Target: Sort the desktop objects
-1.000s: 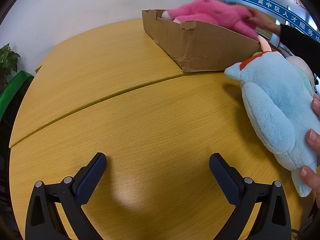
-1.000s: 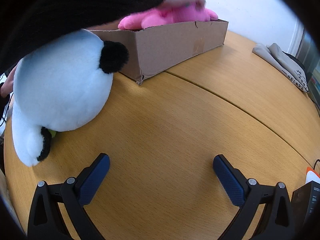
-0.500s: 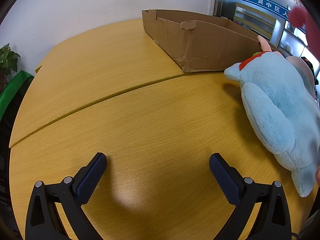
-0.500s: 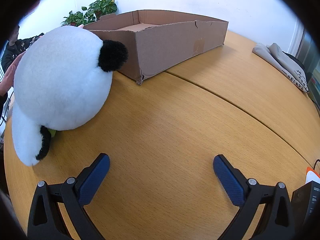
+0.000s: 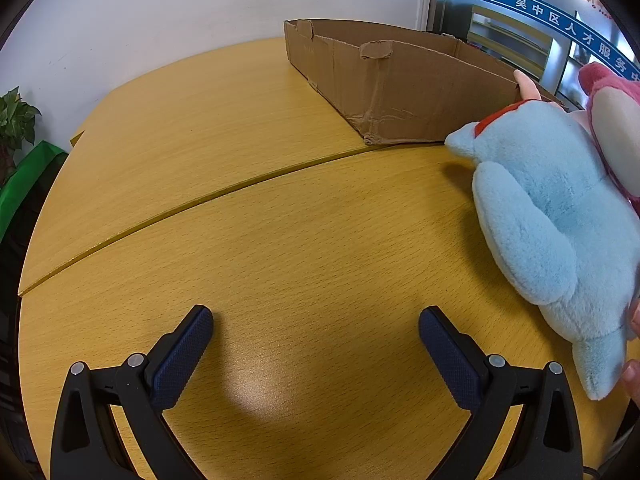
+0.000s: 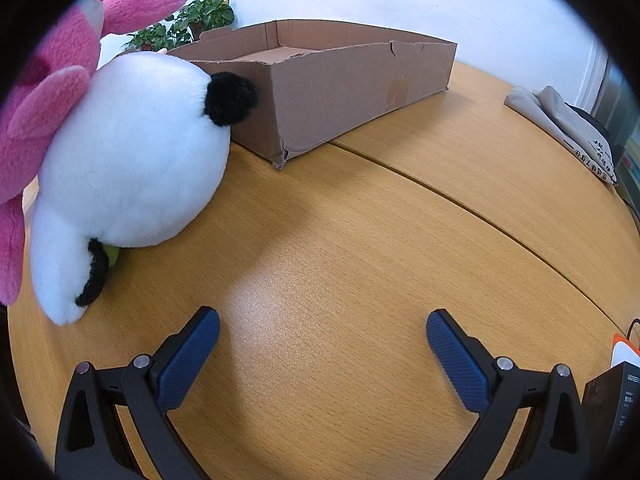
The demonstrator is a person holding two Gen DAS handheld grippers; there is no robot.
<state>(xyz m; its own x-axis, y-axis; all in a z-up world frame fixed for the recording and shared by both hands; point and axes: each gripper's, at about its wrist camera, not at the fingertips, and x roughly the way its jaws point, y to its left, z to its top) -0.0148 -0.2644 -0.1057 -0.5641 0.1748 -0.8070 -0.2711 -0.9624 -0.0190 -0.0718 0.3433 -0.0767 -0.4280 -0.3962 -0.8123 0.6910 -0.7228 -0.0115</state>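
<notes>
The left gripper (image 5: pixel 316 322) hangs low over the wooden counter (image 5: pixel 248 216) with its blue-padded jaws spread wide and nothing between them. The right gripper (image 6: pixel 322 326) sits the same way, jaws wide apart and empty.

A shallow cardboard box (image 5: pixel 404 88) stands at the far side of the counter, just past the curved seam; in the right wrist view what shows of its inside (image 6: pixel 276 54) holds nothing. In front of the cardboard box's near corner lies a light blue plush toy (image 5: pixel 552 216) with a red collar, its snout close to the box wall. A pink plush toy (image 5: pixel 612 132) presses against the far side of it. In the right wrist view a white plush panda (image 6: pixel 136 160) with black ears rests beside the cardboard box, the pink plush toy (image 6: pixel 44 112) touching it. A grey cloth bag (image 6: pixel 564 120) lies well away from the cardboard box.
</notes>
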